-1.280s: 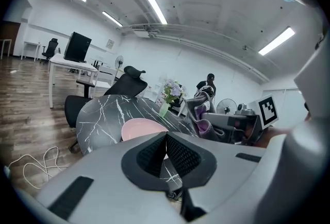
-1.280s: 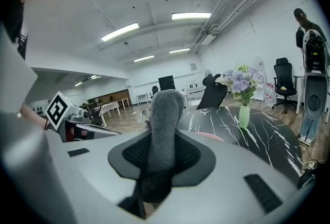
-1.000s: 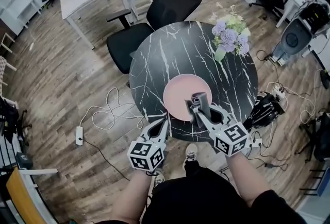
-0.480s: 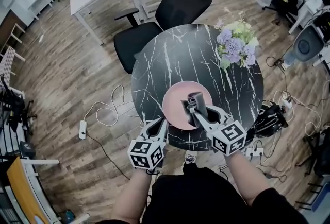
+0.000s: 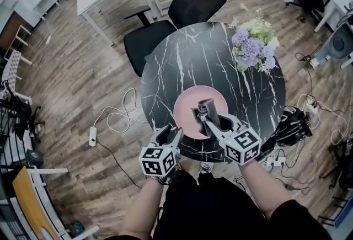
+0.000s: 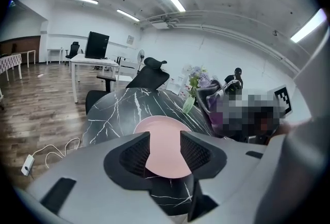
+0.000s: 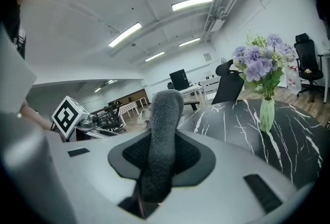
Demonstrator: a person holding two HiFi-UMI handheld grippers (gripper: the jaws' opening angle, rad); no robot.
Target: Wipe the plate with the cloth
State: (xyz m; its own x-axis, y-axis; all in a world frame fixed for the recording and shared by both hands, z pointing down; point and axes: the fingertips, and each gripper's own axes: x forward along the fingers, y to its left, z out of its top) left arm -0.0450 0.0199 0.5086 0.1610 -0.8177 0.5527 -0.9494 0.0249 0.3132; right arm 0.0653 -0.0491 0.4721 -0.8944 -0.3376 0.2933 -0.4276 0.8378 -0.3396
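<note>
My right gripper [image 5: 205,116] clamped the grey fuzzy cloth [image 5: 208,105]; the just-opened, empty left gripper [image 5: 168,135] had to steady the round pink plate [image 5: 186,106].

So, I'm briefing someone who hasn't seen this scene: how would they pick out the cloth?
Find the round black marble-patterned table; by its edge nearest the person lies a plain pink round plate. Over that plate the right gripper clamps a fuzzy dark grey cloth, bunched into a roll: the only soft, fuzzy thing there.
</note>
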